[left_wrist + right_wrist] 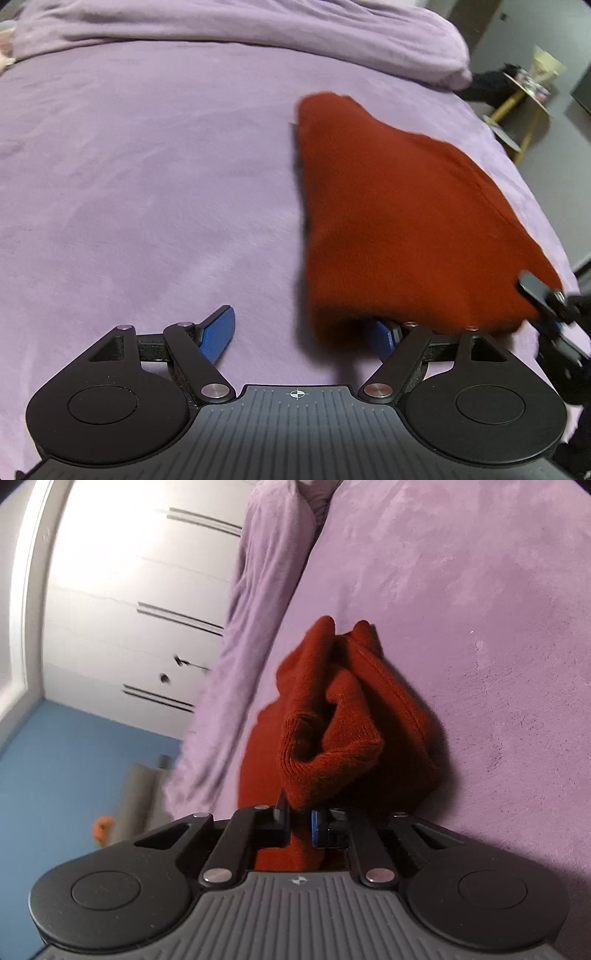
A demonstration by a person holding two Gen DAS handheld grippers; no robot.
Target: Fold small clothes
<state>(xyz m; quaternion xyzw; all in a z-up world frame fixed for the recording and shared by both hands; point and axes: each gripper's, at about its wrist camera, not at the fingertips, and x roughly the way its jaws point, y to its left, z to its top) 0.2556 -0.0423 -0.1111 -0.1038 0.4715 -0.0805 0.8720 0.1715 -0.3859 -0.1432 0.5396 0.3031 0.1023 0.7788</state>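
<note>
Rust-red knit: a small garment (399, 214), soft ribbed wool by the look of it, hangs lifted above the bed (147, 184) instead of lying flat on it.
Right hand-held gripper (299, 821): clenched on a ribbed edge of the garment, with red cloth pinched between its fingers and more bunched in folds ahead of them.
Left hand-held gripper (306, 334): released, jaws spread wide; one blue pad (218, 334) is bare over the bedcover and the other is half hidden under the hanging cloth.
Why held so: probably a one-corner lift to let the cloth drop straight, with the free gripper placed beside the lower edge to take a second hold.
Surface: lilac plush bedcover, with a rolled duvet (258, 33) of the same colour along the far side.
Beyond the bed: a small yellow-legged side stand (524, 103).
Writing: none legible; only a crosshair mark (297, 394) on the gripper body.
</note>
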